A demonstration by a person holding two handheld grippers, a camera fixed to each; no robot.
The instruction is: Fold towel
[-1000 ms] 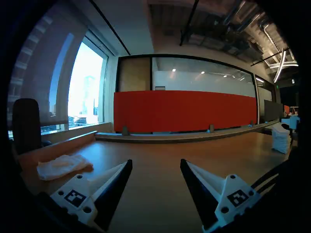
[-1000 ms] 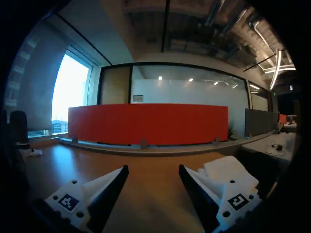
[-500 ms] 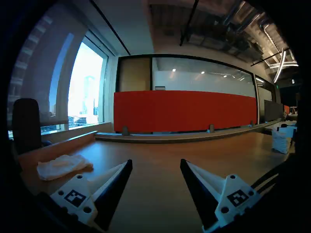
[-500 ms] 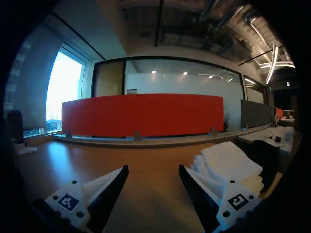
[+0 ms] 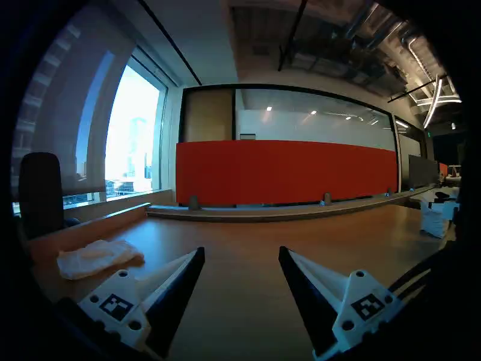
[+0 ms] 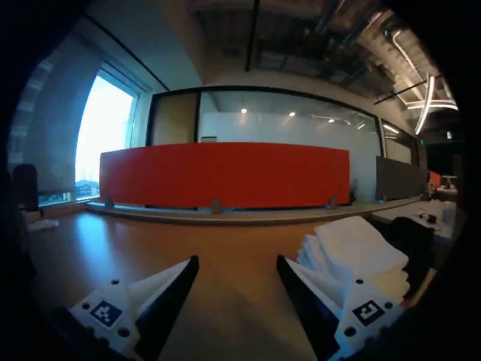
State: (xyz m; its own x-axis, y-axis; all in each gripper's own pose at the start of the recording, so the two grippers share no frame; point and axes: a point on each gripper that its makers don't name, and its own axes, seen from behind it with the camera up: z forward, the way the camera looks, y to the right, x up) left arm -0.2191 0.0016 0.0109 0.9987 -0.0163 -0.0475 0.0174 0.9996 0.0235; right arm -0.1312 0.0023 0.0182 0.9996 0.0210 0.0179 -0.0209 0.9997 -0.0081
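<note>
A long wooden counter (image 5: 252, 234) runs to a red partition (image 5: 282, 171). The left tongs (image 5: 240, 248) and right tongs (image 6: 236, 257) both hang wide and empty above it. The crumpled towel (image 5: 96, 257) lies beyond the left tongs' left finger, near the counter's edge. A folded stack (image 6: 355, 256) sits just beside the right tongs. The step probably goes best by pinching one towel corner cleanly, then dragging it to the centre.
</note>
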